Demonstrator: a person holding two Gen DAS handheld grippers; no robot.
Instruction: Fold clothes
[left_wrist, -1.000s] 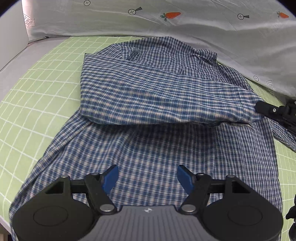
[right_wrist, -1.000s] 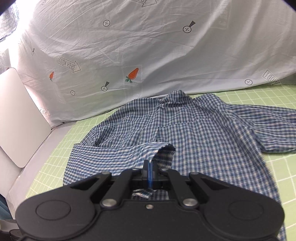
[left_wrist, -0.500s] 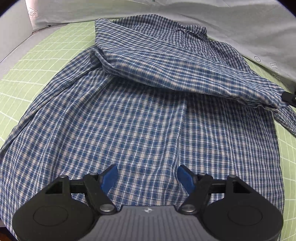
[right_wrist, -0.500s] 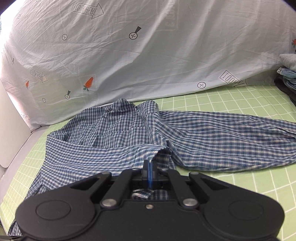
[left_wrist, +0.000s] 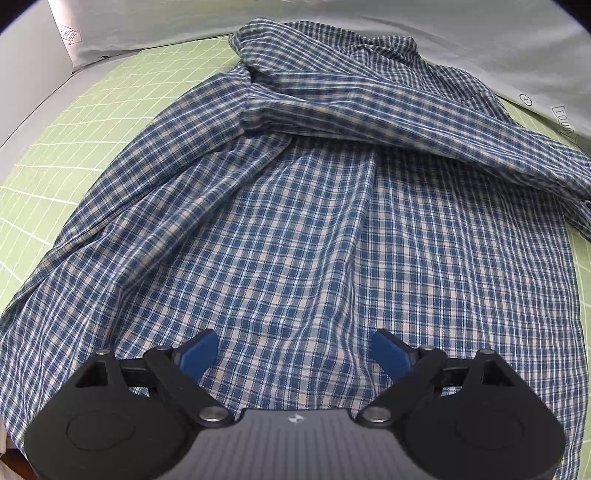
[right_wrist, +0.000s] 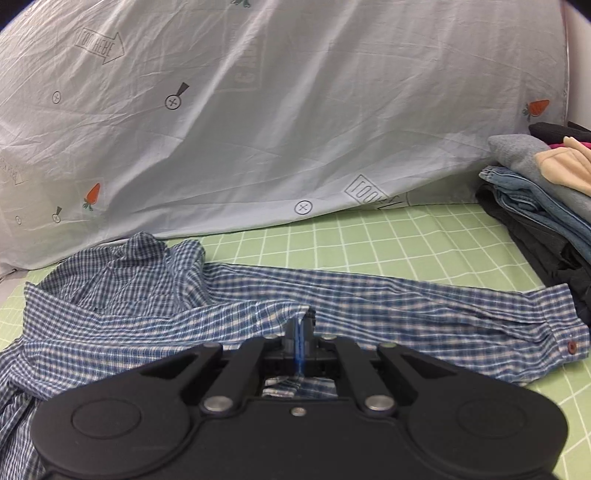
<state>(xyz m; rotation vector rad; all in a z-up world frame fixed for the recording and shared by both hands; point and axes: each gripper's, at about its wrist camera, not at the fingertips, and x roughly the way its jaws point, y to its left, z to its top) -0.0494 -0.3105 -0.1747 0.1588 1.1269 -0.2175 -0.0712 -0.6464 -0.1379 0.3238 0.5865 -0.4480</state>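
Gripping a fold of the plaid shirt (right_wrist: 229, 325), the right gripper (right_wrist: 300, 328) holds it clamped; the left gripper (left_wrist: 293, 350), fingers just opened wider and empty, hovers above the shirt's lower body, its sleeve (right_wrist: 443, 306) stretching rightward.

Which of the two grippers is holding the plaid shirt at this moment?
The right gripper: its jaws are shut on a fold of the blue plaid shirt. The left gripper stands open above the shirt's body, with no cloth pinched between its blue pads.

Left hand-held gripper (left_wrist: 293, 349): pitched steeply down, jaws spread wide, just been opening, nothing gripped. Right hand-held gripper (right_wrist: 300, 341): jaws clamped together, tilted gently down.
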